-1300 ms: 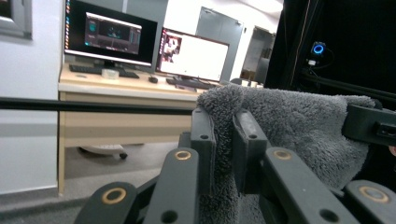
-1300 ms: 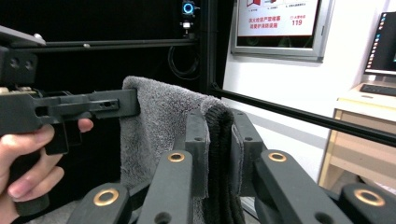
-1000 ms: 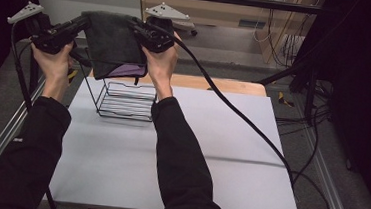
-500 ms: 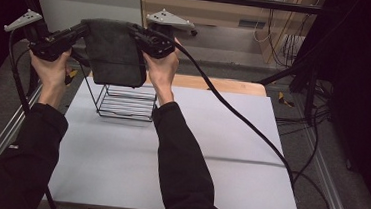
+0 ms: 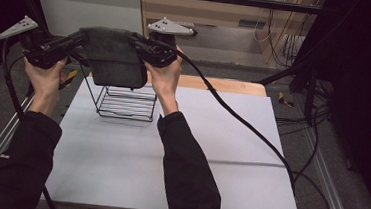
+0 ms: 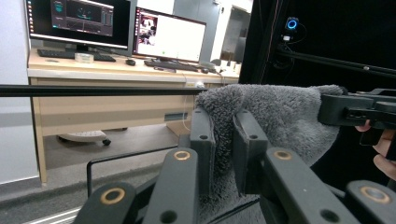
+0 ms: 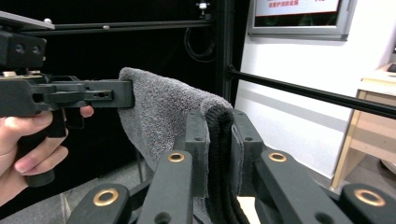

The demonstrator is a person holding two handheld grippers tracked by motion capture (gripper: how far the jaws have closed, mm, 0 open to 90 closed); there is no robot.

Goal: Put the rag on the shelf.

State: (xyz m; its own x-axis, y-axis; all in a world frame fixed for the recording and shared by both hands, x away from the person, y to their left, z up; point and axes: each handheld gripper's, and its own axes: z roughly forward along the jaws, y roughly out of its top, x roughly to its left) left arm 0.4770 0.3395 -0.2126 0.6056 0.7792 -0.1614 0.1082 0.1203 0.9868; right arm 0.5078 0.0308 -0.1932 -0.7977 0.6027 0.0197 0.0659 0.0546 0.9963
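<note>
Grey towel [image 5: 113, 58] hangs stretched between both tools, above the wire rack [image 5: 126, 102] at the far left of the bench [image 5: 209, 156]. Left hand-held gripper [image 5: 80, 40] is clamped on its left top edge, right hand-held gripper [image 5: 137, 42] clamped on its right top edge.

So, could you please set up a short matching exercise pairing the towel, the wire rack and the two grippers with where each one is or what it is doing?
Things:
1. grey towel
2. wire rack
3. left gripper
4. right gripper

States:
A. stands on the white table
B. clamps the towel's left end
C. hangs in the air between two grippers
D. clamps the towel's right end

Pairs: 1-C, 2-A, 3-B, 4-D
</note>
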